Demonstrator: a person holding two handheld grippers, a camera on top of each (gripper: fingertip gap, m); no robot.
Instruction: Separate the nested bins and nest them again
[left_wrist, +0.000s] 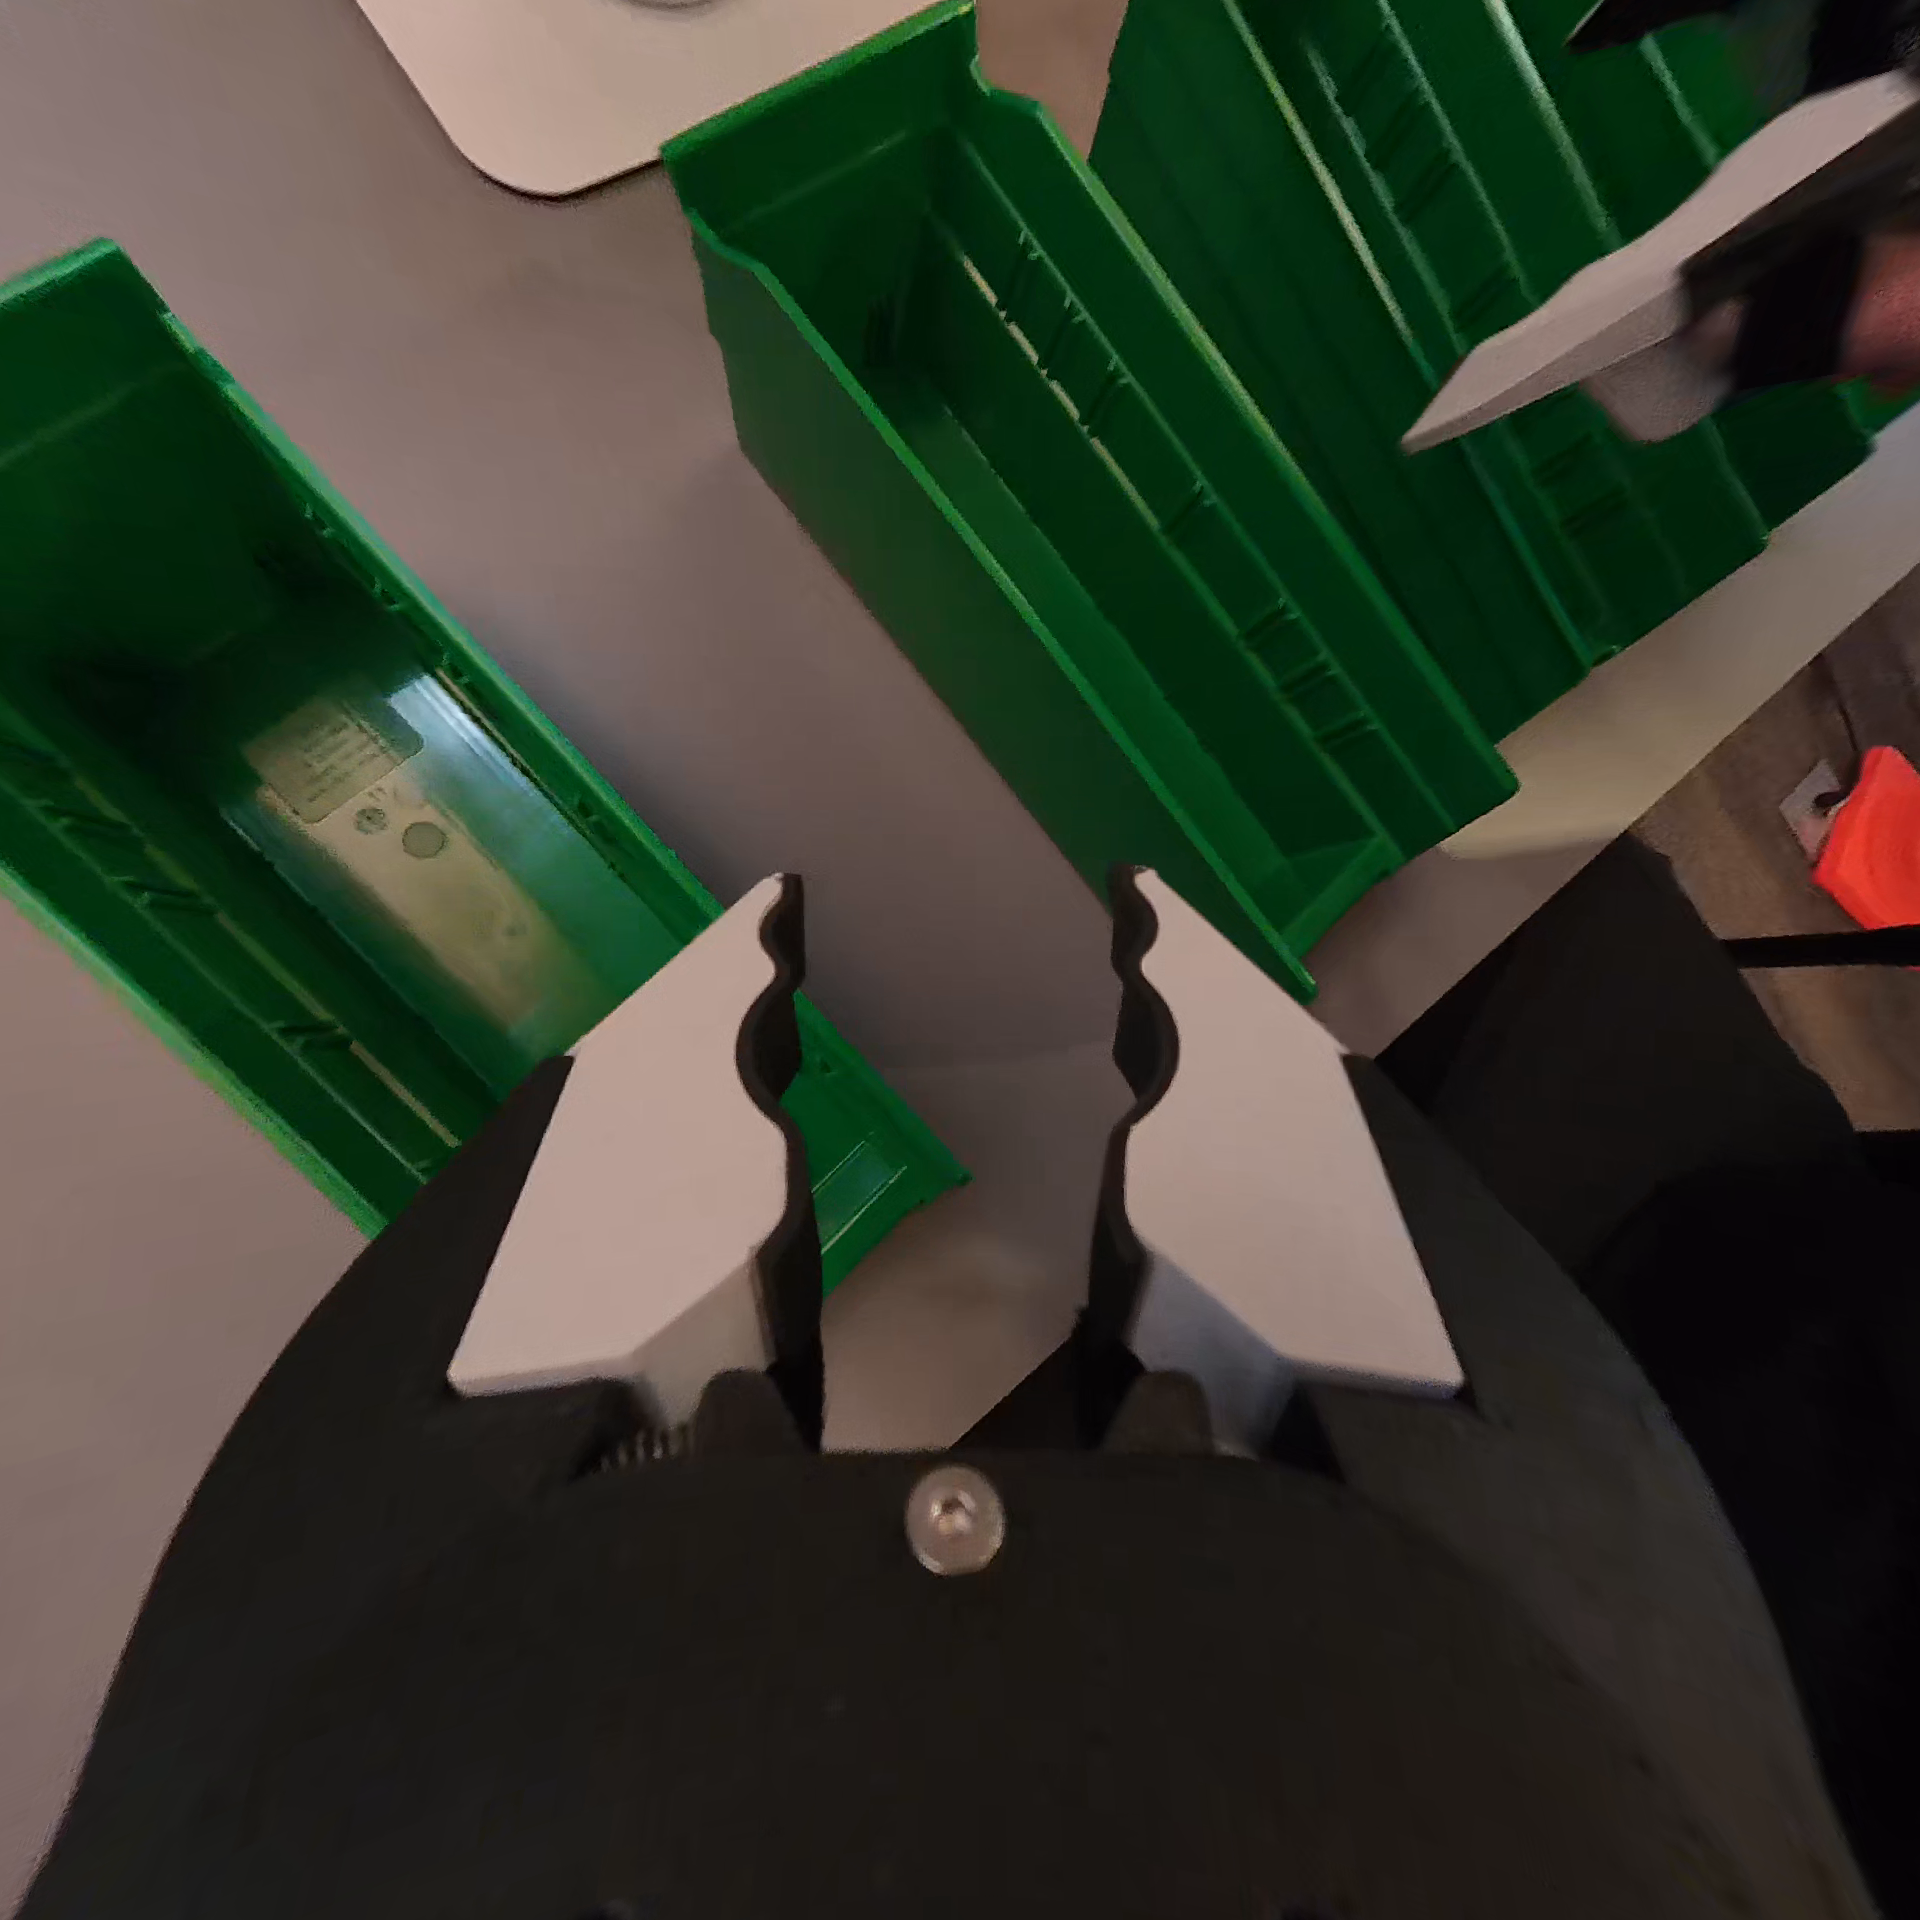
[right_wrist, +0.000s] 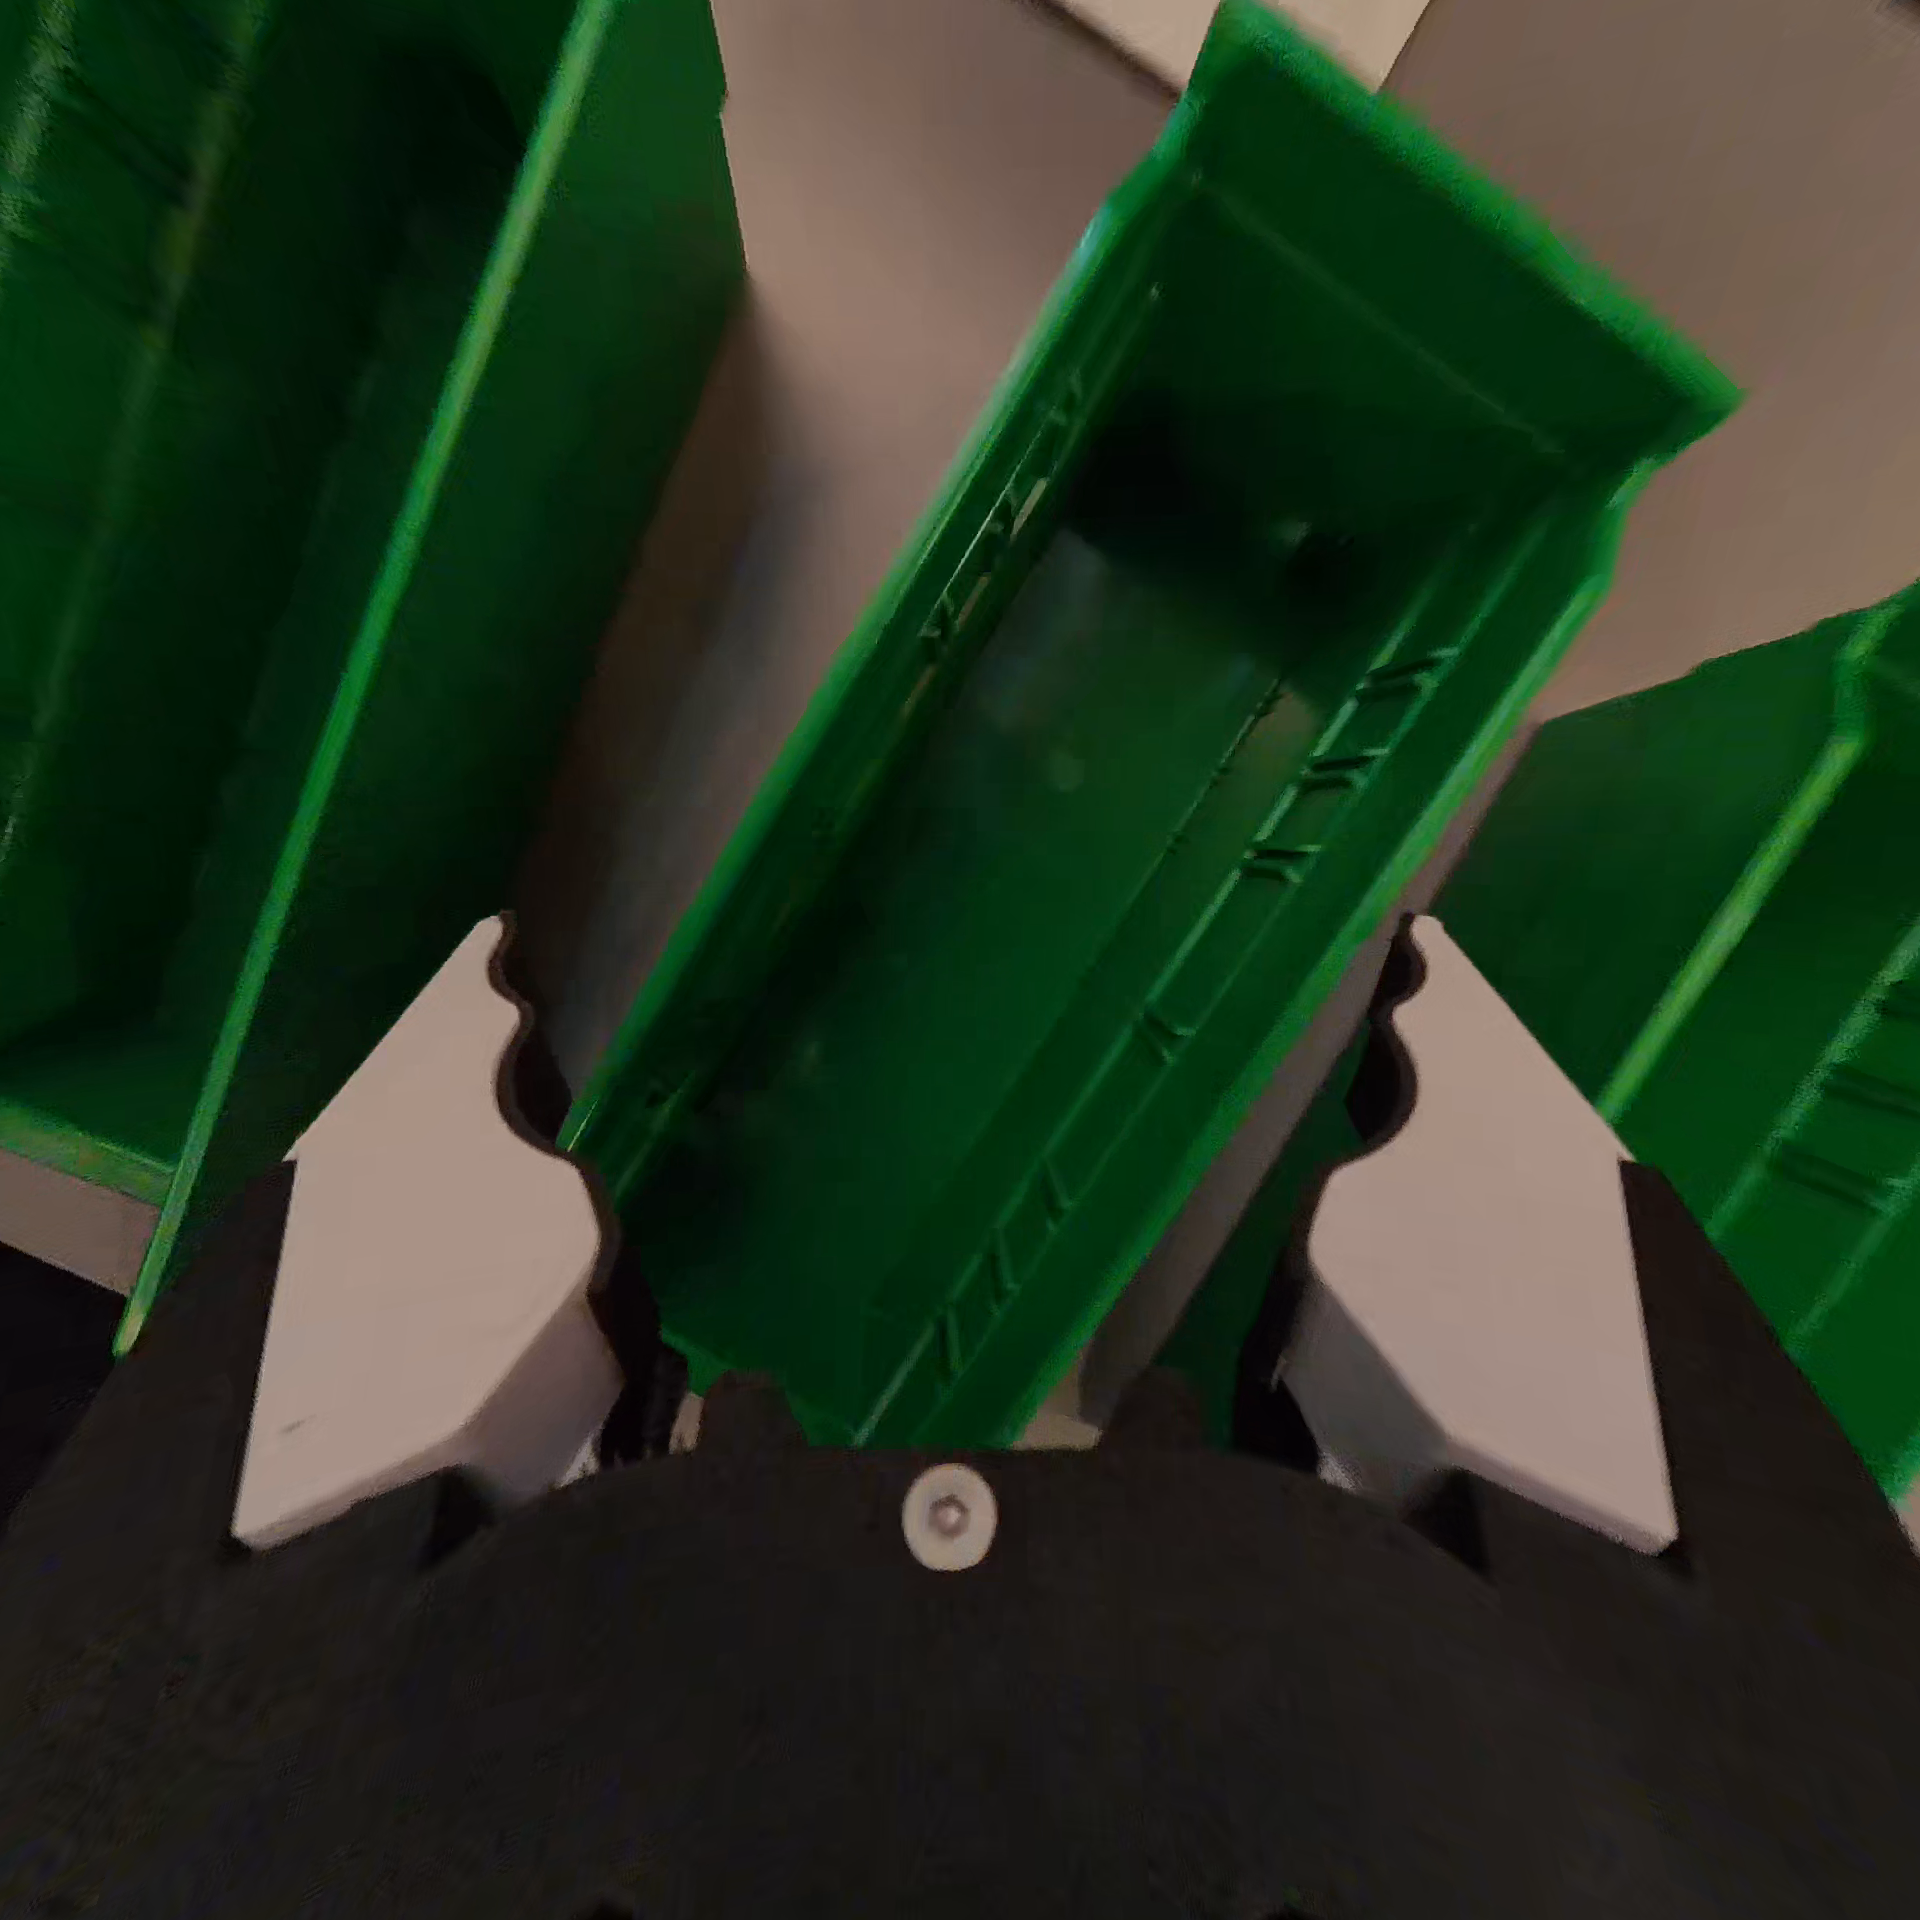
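Three green plastic bins lie apart on the grey table (left_wrist: 582, 436). The left bin (left_wrist: 135, 582) has a pale label on its floor; the middle bin (left_wrist: 1049, 540) and the right bin (left_wrist: 1455, 343) are empty. My left gripper (left_wrist: 956, 883) is open and empty above the table between the left and middle bins. A finger of my right gripper (left_wrist: 1621, 312) shows blurred over the right bin. In the right wrist view, my right gripper (right_wrist: 956, 925) is wide open and straddles the near end of a bin (right_wrist: 1143, 790), with a bin on the left (right_wrist: 312, 540) and another on the right (right_wrist: 1756, 987).
The table's edge (left_wrist: 1662, 644) runs close past the right bin's end; below it are the floor and an orange object (left_wrist: 1870, 842). A pale rounded slab (left_wrist: 582, 94) lies at the far side. A dark-clothed person (left_wrist: 1579, 1195) stands at the lower right.
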